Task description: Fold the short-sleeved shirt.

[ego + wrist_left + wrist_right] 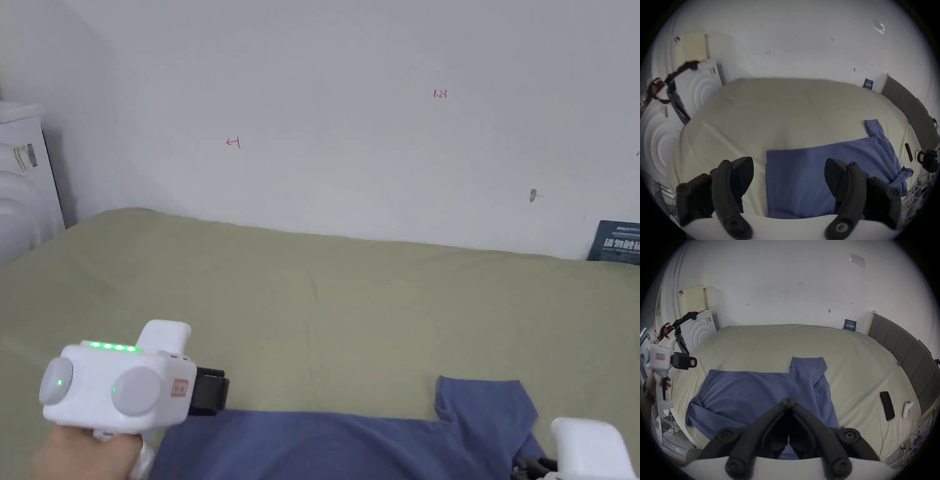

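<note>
Right gripper view: blue shirt [753, 395] spread across near edge of bed [786, 344], one sleeve out flat. Right gripper [788, 408] jaws together, whether pinching cloth unclear. Left gripper [789, 177] jaws wide apart, empty, above hem end, likely readying grab.

Even, soft indoor light is filling the scene with faint shadows. Both gripper views are bending strongly toward dark round edges; the left one is looking blurred.
</note>
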Available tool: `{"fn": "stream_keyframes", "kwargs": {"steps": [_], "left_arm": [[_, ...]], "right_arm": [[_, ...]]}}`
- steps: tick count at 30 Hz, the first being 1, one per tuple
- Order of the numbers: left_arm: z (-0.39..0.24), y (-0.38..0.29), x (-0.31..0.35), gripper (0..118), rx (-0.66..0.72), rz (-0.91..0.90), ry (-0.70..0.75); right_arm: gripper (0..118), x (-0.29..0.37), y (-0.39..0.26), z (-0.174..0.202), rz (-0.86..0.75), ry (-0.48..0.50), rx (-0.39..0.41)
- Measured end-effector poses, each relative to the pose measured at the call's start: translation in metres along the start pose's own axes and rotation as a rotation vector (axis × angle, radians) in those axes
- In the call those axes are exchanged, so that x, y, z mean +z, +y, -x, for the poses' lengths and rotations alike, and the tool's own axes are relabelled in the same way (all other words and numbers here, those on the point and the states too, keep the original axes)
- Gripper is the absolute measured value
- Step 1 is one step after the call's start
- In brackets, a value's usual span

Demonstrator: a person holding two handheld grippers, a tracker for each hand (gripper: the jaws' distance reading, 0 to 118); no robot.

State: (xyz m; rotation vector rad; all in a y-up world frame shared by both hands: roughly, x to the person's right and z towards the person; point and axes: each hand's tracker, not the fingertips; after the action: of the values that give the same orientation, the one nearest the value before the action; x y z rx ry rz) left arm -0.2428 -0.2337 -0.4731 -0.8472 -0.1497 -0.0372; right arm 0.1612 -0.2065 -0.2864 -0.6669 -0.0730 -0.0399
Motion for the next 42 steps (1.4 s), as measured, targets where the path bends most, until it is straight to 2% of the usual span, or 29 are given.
{"fn": "stream_keyframes", "kwargs": {"steps": [4, 9, 10, 11, 12, 13, 14, 15, 16, 17, 18, 19, 20, 22, 25, 26, 27, 29, 30, 31, 32, 34, 35, 38, 40, 42], "left_arm": [[0.025, 0.014, -0.075, 94, 0.060, 0.161, 0.079], [0.025, 0.003, -0.126, 93, 0.092, 0.282, 0.025], [0.021, -0.001, -0.127, 85, 0.104, 0.307, 0.037], [0.018, -0.003, -0.127, 52, 0.116, 0.298, 0.041], [0.010, -0.010, -0.113, 30, 0.106, 0.247, 0.104], [0.006, -0.012, -0.105, 11, 0.092, 0.191, 0.099], [0.005, -0.013, -0.100, 3, 0.106, 0.176, 0.030], [0.002, -0.014, -0.094, 3, 0.102, 0.163, 0.032], [0.000, -0.017, -0.088, 3, 0.087, 0.153, 0.032], [-0.003, -0.017, -0.085, 3, 0.082, 0.157, 0.012], [-0.006, -0.018, -0.079, 3, 0.078, 0.142, -0.006], [-0.010, -0.017, -0.075, 3, 0.069, 0.142, 0.004], [-0.011, -0.015, -0.074, 3, 0.047, 0.138, 0.008], [-0.012, -0.012, -0.073, 3, 0.036, 0.152, 0.001], [-0.013, -0.009, -0.079, 3, 0.023, 0.177, 0.005], [-0.012, -0.008, -0.080, 3, 0.015, 0.181, 0.003], [-0.012, -0.007, -0.083, 3, 0.008, 0.195, -0.006], [-0.012, -0.006, -0.089, 3, 0.005, 0.204, -0.009], [-0.012, -0.007, -0.092, 3, 0.001, 0.204, -0.017], [-0.013, -0.007, -0.094, 3, 0.002, 0.211, -0.023], [-0.012, -0.007, -0.097, 3, 0.004, 0.214, -0.022], [-0.011, -0.007, -0.097, 3, 0.006, 0.203, -0.024], [-0.009, -0.007, -0.097, 3, 0.013, 0.199, -0.030], [-0.004, -0.007, -0.090, 3, 0.024, 0.188, -0.045], [-0.002, -0.005, -0.074, 3, 0.011, 0.167, -0.061], [0.001, -0.003, -0.049, 3, -0.017, 0.118, -0.074]], "right_arm": [[1, -0.013, 0.013, -0.020, 0.002, 0.008, -0.029], [1, -0.031, 0.028, -0.057, 0.030, -0.034, -0.060], [1, -0.039, 0.034, -0.069, 0.040, -0.045, -0.071], [1, -0.048, 0.041, -0.079, 0.059, -0.053, -0.082], [2, -0.060, 0.048, -0.090, 0.081, -0.053, -0.085], [2, -0.073, 0.056, -0.101, 0.126, -0.045, -0.080], [2, -0.088, 0.064, -0.109, 0.164, -0.056, -0.067], [7, -0.106, 0.071, -0.118, 0.201, -0.054, -0.057], [25, -0.126, 0.077, -0.126, 0.266, -0.039, -0.066], [66, -0.147, 0.082, -0.134, 0.324, -0.040, -0.080], [91, -0.173, 0.085, -0.141, 0.404, -0.013, -0.087], [96, -0.197, 0.085, -0.147, 0.488, 0.049, -0.115], [91, -0.214, 0.085, -0.150, 0.527, 0.073, -0.136], [92, -0.247, 0.084, -0.150, 0.584, 0.059, -0.165], [91, -0.274, 0.085, -0.140, 0.571, 0.044, -0.158], [89, -0.278, 0.085, -0.138, 0.569, 0.050, -0.154], [82, -0.286, 0.085, -0.130, 0.566, 0.066, -0.128], [55, -0.294, 0.087, -0.120, 0.565, 0.064, -0.064], [40, -0.296, 0.085, -0.114, 0.577, 0.033, -0.015], [6, -0.297, 0.084, -0.109, 0.588, -0.046, 0.029], [3, -0.294, 0.086, -0.107, 0.577, -0.056, 0.028], [3, -0.275, 0.093, -0.100, 0.537, -0.007, -0.076], [3, -0.270, 0.094, -0.100, 0.533, -0.004, -0.089], [3, -0.244, 0.096, -0.101, 0.449, -0.003, -0.031], [3, -0.216, 0.100, -0.099, 0.394, 0.035, -0.026], [3, -0.179, 0.100, -0.095, 0.345, 0.045, 0.021]]}}
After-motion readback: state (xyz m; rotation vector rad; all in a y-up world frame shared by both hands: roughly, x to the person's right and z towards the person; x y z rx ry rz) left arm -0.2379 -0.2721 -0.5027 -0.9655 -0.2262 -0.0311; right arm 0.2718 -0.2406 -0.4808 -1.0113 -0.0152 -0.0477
